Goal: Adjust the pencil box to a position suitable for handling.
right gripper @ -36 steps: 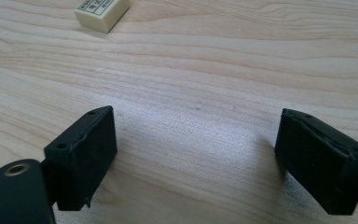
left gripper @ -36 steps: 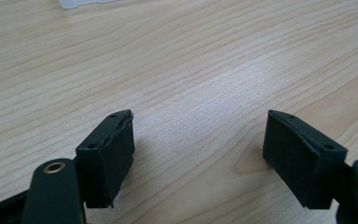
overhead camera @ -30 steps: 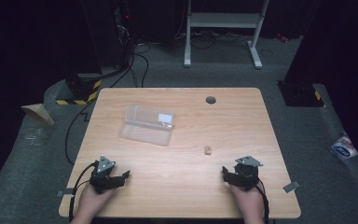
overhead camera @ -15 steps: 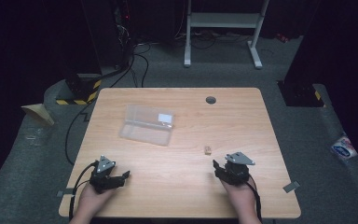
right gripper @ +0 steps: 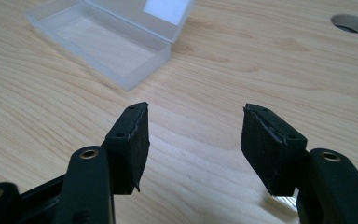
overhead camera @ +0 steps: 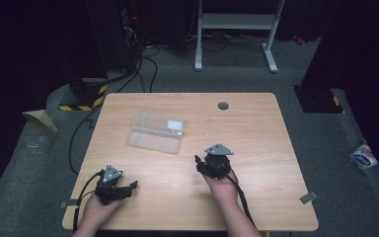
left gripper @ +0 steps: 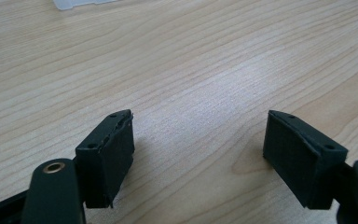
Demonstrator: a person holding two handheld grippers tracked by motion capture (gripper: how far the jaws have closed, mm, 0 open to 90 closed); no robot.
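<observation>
Right gripper (overhead camera: 203,167) was held with jaws spread, empty, above the table (overhead camera: 256,128); clear plastic box (overhead camera: 157,131) lay near, ahead-left.

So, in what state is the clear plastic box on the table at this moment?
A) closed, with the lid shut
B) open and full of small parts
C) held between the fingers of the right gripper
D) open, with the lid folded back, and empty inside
D: in the right gripper view the clear plastic box lies open on the table, its lid folded back, with nothing inside; the right gripper is open and holds nothing.
</observation>
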